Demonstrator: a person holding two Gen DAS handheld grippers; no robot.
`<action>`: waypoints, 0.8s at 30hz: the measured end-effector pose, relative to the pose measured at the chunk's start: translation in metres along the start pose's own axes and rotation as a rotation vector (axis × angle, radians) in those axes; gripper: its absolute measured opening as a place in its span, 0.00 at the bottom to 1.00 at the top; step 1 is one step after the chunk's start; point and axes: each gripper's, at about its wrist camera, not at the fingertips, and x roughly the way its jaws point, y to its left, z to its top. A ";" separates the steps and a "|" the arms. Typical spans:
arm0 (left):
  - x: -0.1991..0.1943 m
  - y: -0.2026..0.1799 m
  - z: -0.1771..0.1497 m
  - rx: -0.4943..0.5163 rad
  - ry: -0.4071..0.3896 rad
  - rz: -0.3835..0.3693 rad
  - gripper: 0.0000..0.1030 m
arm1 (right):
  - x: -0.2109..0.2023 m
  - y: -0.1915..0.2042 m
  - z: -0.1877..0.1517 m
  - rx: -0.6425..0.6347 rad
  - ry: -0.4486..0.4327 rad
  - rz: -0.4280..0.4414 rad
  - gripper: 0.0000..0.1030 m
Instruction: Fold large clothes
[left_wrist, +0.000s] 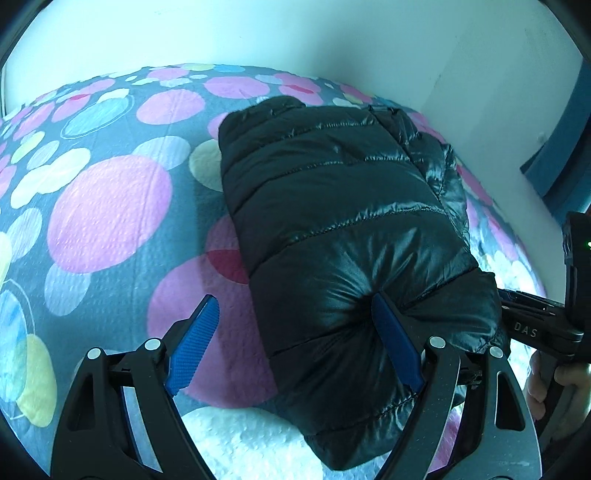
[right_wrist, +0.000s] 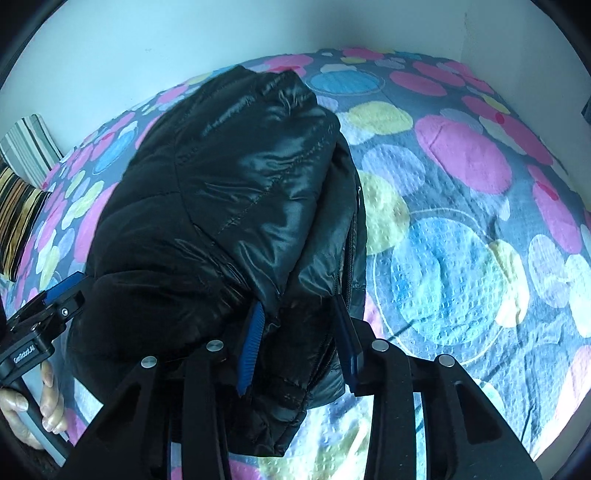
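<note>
Black puffer jacket (left_wrist: 343, 206) lies folded on the dotted bedspread (left_wrist: 110, 206), long axis running away from both grippers. Left gripper (left_wrist: 295, 343) wide open — one pad dents the near end. Right gripper (right_wrist: 301, 343) half-closed, straddling the zipper-edge layers — grip uncertain.

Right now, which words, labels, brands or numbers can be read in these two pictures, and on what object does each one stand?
"DAS": white letters on the black body of the right gripper, seen at the right edge of the left wrist view.
Small white lettering on the black body of the left gripper, at the left edge of the right wrist view: too small and tilted to read surely.
The black puffer jacket and the dotted bedspread show no readable text.
</note>
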 end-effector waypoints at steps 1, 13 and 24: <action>0.003 -0.001 0.000 0.002 0.005 0.000 0.82 | 0.005 -0.003 -0.001 0.010 0.008 0.006 0.36; 0.016 -0.011 -0.004 0.053 0.017 0.071 0.82 | 0.020 -0.015 -0.002 0.058 0.009 0.052 0.35; 0.013 -0.016 -0.005 0.048 0.019 0.087 0.82 | 0.019 -0.016 -0.004 0.069 -0.023 0.071 0.35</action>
